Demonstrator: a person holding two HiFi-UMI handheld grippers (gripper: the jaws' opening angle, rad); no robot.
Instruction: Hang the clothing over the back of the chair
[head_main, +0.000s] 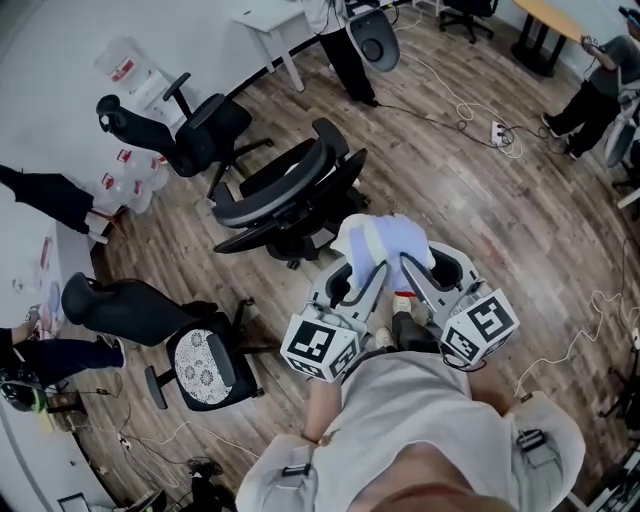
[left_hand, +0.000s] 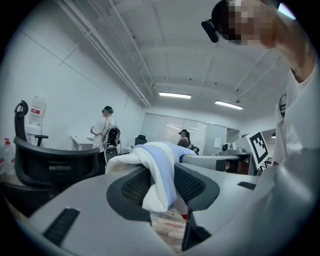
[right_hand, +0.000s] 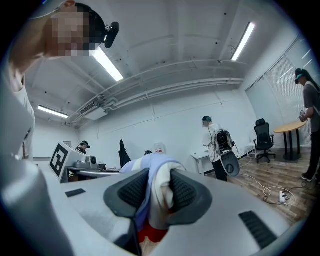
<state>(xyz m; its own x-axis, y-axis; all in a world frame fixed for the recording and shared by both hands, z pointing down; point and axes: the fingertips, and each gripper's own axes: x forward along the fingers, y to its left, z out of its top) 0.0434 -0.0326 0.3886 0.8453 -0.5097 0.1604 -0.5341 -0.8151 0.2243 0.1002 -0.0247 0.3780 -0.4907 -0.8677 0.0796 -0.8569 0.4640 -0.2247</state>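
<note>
Ahead of the person, the left gripper (head_main: 357, 277) and right gripper (head_main: 425, 270) each clenched the bunched garment (head_main: 382, 240), held crosswise between them, with the chair back (head_main: 285, 195) just beyond, nearer the left one.

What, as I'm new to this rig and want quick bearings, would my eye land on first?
A bunched white and pale-blue garment sits at the centre of the head view. It is clamped on one side by the left gripper and on the other by the right gripper. Just beyond it, up and to the left in that view, stands a black office chair.
</note>
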